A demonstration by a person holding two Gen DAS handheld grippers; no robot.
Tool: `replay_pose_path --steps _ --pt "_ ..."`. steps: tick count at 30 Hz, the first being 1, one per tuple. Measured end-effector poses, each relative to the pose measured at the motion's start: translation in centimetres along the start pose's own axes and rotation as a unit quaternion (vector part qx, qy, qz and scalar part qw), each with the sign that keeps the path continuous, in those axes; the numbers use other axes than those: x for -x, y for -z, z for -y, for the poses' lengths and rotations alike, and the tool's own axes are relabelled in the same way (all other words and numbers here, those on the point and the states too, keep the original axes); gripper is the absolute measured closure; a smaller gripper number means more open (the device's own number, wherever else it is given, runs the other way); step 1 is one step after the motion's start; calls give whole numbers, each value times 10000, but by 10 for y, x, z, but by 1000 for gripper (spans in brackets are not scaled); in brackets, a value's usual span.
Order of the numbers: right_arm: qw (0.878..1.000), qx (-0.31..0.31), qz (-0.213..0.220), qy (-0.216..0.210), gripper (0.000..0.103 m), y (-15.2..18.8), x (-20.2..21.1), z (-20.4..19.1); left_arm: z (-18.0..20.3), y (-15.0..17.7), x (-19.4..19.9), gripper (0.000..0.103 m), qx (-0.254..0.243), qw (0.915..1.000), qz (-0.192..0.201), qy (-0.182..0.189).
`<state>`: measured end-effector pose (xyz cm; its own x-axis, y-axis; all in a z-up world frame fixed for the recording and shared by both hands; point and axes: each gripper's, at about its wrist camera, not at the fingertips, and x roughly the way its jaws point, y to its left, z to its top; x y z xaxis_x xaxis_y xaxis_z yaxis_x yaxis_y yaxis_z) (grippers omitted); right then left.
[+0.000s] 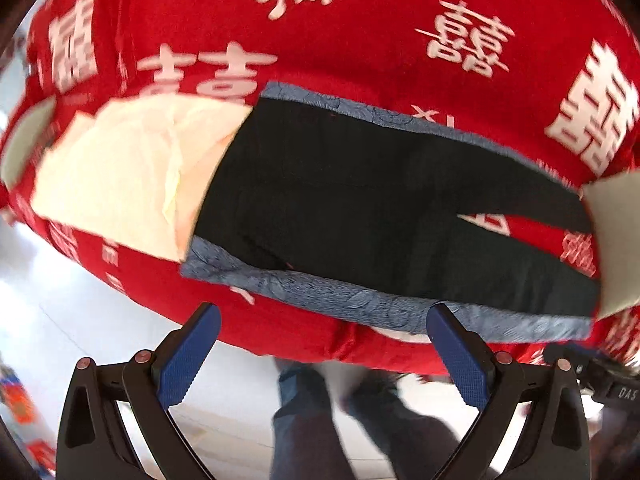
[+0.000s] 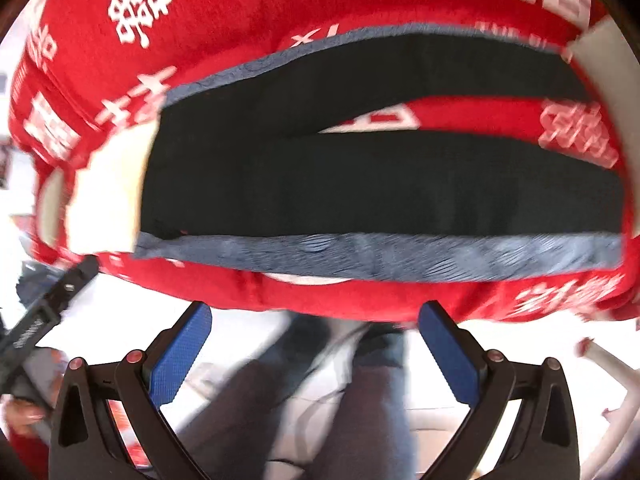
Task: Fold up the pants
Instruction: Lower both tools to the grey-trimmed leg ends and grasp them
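Left gripper [image 1: 324,320] first: its blue-padded fingers [image 1: 188,360] stood spread wide and held nothing, hovering off the near edge of the surface. From that wrist camera I saw the pants [image 1: 360,200] lying flat on a red cloth [image 1: 360,40] printed with big white characters. They were black with a grey-blue patterned strip down each outer side, the two legs running off to the right with a red wedge of cloth showing between them. A pale cream fabric [image 1: 120,176] lay touching the waist end on the left. Grey board corners [image 1: 616,240] peeked in at the far left and right edges of the cloth. Below the cloth's edge I caught a pale, shiny floor [image 1: 80,320] and the person's legs [image 1: 312,420] in dark trousers, all smeared by blur. At the right edge a black bar of the other rig [image 1: 612,384] showed.

Over to the right wrist view: the right gripper [image 2: 314,328] was equally wide apart, empty, and also short of the cloth's near edge. Pants spread across the middle, waist left, legs right, the nearer grey-blue strip just beyond the fingertips. Cream fabric sat at the waist again. Down left I made out the other rig's black handle, with white floor and the person's legs underneath. Heavy blur everywhere; finer detail I couldn't tell.
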<state>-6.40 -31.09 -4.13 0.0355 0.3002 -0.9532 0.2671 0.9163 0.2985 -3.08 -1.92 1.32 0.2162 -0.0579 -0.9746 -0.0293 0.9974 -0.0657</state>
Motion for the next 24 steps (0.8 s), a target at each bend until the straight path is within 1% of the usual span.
replay_pose_path --steps 2,3,4,6,8,11,14,17,20,23,24 --pt "9971 -368 -76 -669 0 4 -14 8 -16 0 -17 0 234 9996 -96 127" --pt "9925 -615 -139 -1044 0 6 -24 13 -25 0 -28 0 343 9990 -179 229" --pt "9867 -862 -199 -1365 0 8 -36 17 -35 0 -40 0 451 9980 -240 372" --pt "9728 -1334 -258 -1878 0 14 -64 26 -50 1 -64 0 610 9965 -345 458" --pt "9631 -1664 -316 -2093 0 21 -94 30 -64 4 -86 0 764 9946 -427 564" --pt "9559 -1807 -350 -2289 3 28 -132 29 -84 13 -124 0 1061 9888 -611 854" --pt "9471 -1988 -338 -2495 13 33 -172 30 -97 20 -158 0 1217 9842 -746 1047" --pt "9386 -2122 -205 -2711 15 30 -197 32 -104 22 -176 0 1299 9812 -715 1238" --pt "9292 -2184 -10 -2983 15 27 -211 36 -106 23 -184 0 1361 9778 -656 1451" --pt "9145 -2255 131 -3357 15 28 -219 38 -104 21 -190 0 1428 9744 -614 1627" --pt "9099 -2246 200 -3481 21 29 -220 37 -103 20 -192 0 1477 9723 -606 1710"
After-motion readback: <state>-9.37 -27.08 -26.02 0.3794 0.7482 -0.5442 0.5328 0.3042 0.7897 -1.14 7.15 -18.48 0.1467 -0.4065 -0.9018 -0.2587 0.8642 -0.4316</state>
